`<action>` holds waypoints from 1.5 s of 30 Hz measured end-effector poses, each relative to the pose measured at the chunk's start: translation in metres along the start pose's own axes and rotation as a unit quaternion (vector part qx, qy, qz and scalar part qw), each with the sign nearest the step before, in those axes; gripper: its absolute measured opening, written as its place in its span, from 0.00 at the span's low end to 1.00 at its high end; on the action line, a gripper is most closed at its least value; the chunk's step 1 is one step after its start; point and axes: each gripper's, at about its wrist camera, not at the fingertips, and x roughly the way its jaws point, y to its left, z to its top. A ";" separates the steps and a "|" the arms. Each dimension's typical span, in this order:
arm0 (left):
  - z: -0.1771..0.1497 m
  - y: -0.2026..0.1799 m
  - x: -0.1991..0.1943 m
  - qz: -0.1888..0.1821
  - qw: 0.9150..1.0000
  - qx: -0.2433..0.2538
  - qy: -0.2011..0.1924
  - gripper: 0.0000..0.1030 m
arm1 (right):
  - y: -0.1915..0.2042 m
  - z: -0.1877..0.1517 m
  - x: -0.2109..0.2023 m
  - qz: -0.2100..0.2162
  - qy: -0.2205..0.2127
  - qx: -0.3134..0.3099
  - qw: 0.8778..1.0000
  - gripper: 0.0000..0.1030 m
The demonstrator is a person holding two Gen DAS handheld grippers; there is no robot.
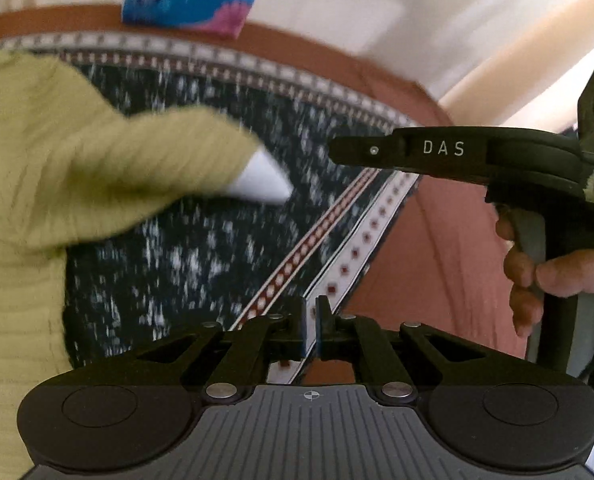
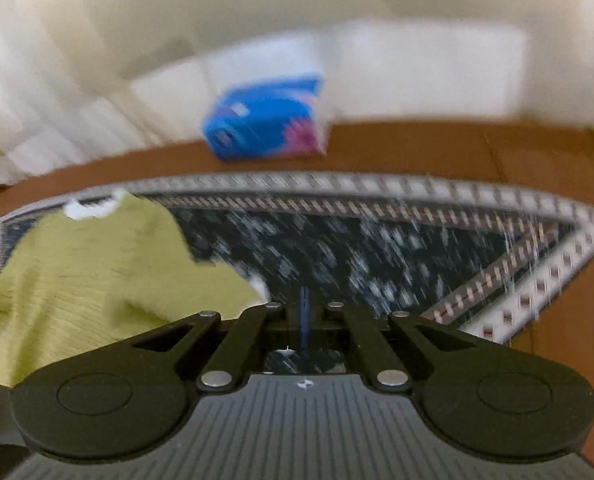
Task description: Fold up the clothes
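Lying spread on the mat (image 2: 377, 264) — green top (image 2: 97, 272), at its left end, sleeve out | left gripper (image 1: 311, 320) nearly together, empty | right gripper (image 2: 304, 316) pressed together, empty, right of top | stage unclear: unfolded.

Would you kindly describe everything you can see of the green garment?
The green garment is a yellow-green top of ribbed knit, with a white collar at its far end and a white cuff peeping from the sleeve that stretches toward the middle. It lies mostly flat, slightly rumpled, on the dark patterned cloth covering the brown table. Neither tool touches it; both views are blurred.
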 end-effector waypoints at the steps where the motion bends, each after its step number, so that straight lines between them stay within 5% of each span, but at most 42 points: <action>1: -0.002 0.002 0.001 0.000 1.000 0.001 0.005 0.26 | -0.004 -0.005 0.003 -0.003 0.005 0.006 1.000 0.00; 3: -0.005 0.006 0.000 -0.002 1.000 0.003 0.011 0.26 | -0.006 -0.014 0.000 -0.001 0.004 0.009 1.000 0.02; 7: 0.017 0.016 -0.035 0.010 0.999 0.025 -0.026 0.50 | -0.005 -0.019 -0.004 0.011 0.004 0.001 1.000 0.05; 10: 0.043 0.037 -0.058 0.034 0.997 0.024 -0.058 0.53 | 0.000 -0.017 -0.001 0.022 0.002 -0.011 1.000 0.08; 13: 0.071 0.063 -0.075 0.066 0.994 0.015 -0.084 0.55 | 0.008 -0.017 0.006 0.024 -0.002 -0.026 0.999 0.27; 20: 0.123 0.113 -0.054 0.125 0.987 -0.058 -0.083 0.61 | 0.019 -0.020 0.025 0.020 0.007 -0.079 0.997 0.52; 25: 0.135 0.129 -0.034 0.136 0.984 -0.093 -0.074 0.62 | 0.023 -0.020 0.036 0.014 0.012 -0.122 0.992 0.52; 32: 0.135 0.122 -0.015 0.147 0.985 -0.069 -0.063 0.61 | 0.026 -0.020 0.038 0.027 0.023 -0.151 0.988 0.52; 35: 0.134 0.122 -0.012 0.156 0.984 -0.058 -0.066 0.54 | 0.027 -0.020 0.038 0.036 0.025 -0.149 0.988 0.43; 37: 0.134 0.122 -0.010 0.164 0.983 -0.048 -0.065 0.16 | 0.028 -0.019 0.038 0.045 0.031 -0.143 0.988 0.19; 39: 0.133 0.125 -0.011 0.168 0.983 -0.047 -0.063 0.00 | 0.029 -0.018 0.038 0.055 0.040 -0.135 0.989 0.06; 45: 0.135 0.129 -0.024 0.159 0.982 -0.055 -0.081 0.00 | 0.031 -0.013 0.008 0.093 0.045 -0.110 0.988 0.04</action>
